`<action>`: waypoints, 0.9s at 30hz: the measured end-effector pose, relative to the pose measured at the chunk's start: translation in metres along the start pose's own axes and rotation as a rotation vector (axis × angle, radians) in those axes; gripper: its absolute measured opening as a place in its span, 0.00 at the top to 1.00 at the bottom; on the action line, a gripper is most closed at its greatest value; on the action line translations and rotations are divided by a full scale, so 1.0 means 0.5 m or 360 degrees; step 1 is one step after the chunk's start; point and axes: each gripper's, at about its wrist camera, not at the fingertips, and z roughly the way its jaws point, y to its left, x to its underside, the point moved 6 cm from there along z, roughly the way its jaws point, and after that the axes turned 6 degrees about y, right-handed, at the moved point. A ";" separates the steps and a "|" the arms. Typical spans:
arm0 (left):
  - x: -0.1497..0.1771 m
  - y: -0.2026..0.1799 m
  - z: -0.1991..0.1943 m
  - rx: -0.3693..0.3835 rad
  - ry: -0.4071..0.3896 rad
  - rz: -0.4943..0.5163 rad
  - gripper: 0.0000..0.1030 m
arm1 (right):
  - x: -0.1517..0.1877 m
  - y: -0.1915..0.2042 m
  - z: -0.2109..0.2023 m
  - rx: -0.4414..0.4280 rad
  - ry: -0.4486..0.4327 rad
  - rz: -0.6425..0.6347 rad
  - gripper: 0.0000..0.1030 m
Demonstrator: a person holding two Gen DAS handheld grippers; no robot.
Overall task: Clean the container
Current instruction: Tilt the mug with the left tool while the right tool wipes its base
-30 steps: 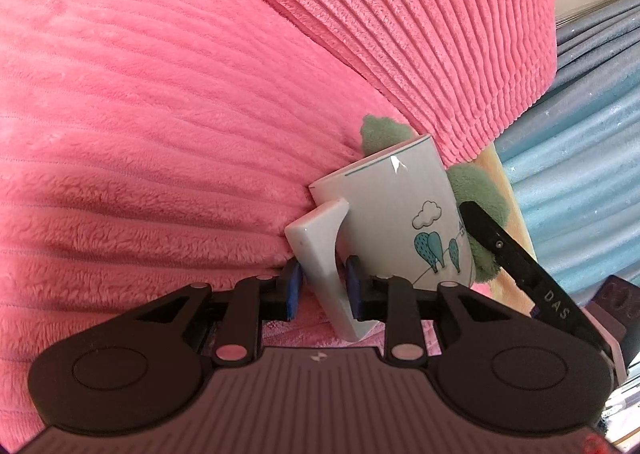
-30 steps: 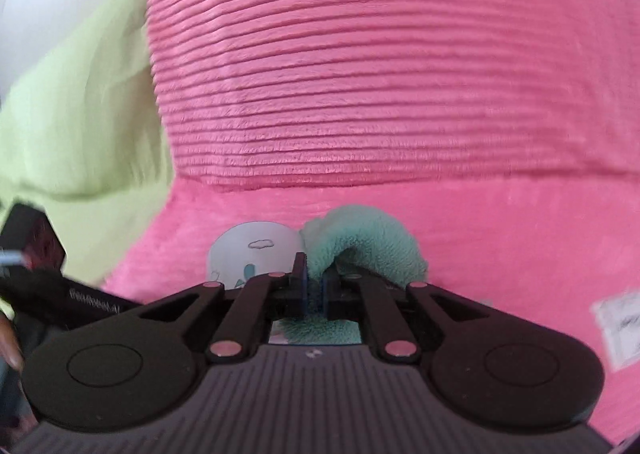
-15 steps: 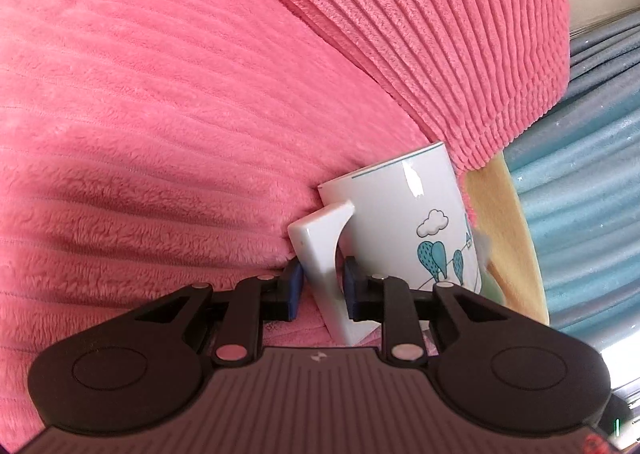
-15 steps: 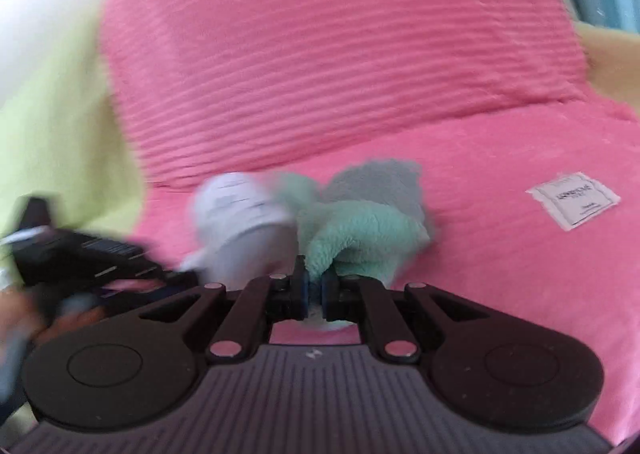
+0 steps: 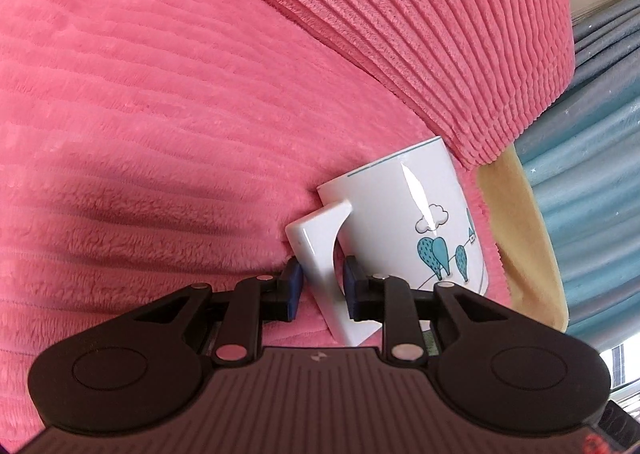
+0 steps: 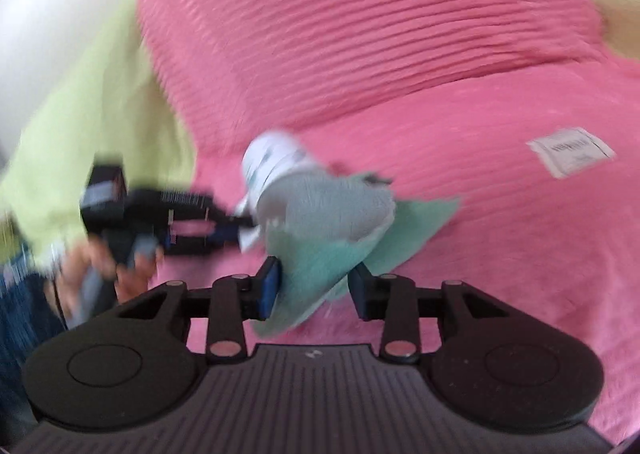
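Left gripper (image 5: 320, 288) is clamped on the square handle (image 5: 320, 250) of the white mug (image 5: 416, 226), one blue pad (image 5: 295, 280) on each side of it. I think it holds the handle so the mug stays put and its open top stays free for wiping. The mug sits just past the fingertips, a little to their right, with small blue trees and a cloud painted on its side. Behind it is the fuzzy pink blanket (image 5: 160, 134) and a pink ribbed cushion (image 5: 440, 34).

Right gripper (image 6: 314, 290) has its jaws wide apart. The green cloth (image 6: 316, 254) hangs loose in the gap between them. It brushes the left pad (image 6: 269, 288), but the right pad does not press on it. The cloth's far end lies against the mug (image 6: 276, 162), which is blurry in this view, just ahead of the gripper and a bit to its left. Further left, a person's hand (image 6: 100, 270) grips the other tool. A white label (image 6: 570, 152) lies on the blanket, off to the right.

Half a second ago the right jaws were pinched shut on the cloth, and now they have sprung open. A second ago the cloth poked up behind the mug in the left view, with the right tool close beside it. Now both are gone from that view. The left gripper's hold on the handle has not changed. My guess is the wiping is over and the cloth is being let go.
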 end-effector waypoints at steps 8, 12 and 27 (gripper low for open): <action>0.000 -0.010 -0.005 -0.0022 -0.0004 0.0043 0.70 | 0.025 -0.021 0.135 0.0092 0.0069 0.0095 0.67; 0.003 -0.021 -0.009 -0.0024 -0.0008 0.0035 0.70 | 0.013 -0.037 0.149 -0.0036 -0.0122 0.0272 0.87; 0.023 -0.092 -0.028 -0.0046 0.0032 0.0127 0.65 | -0.019 -0.078 0.204 -0.0390 -0.0507 0.1167 0.88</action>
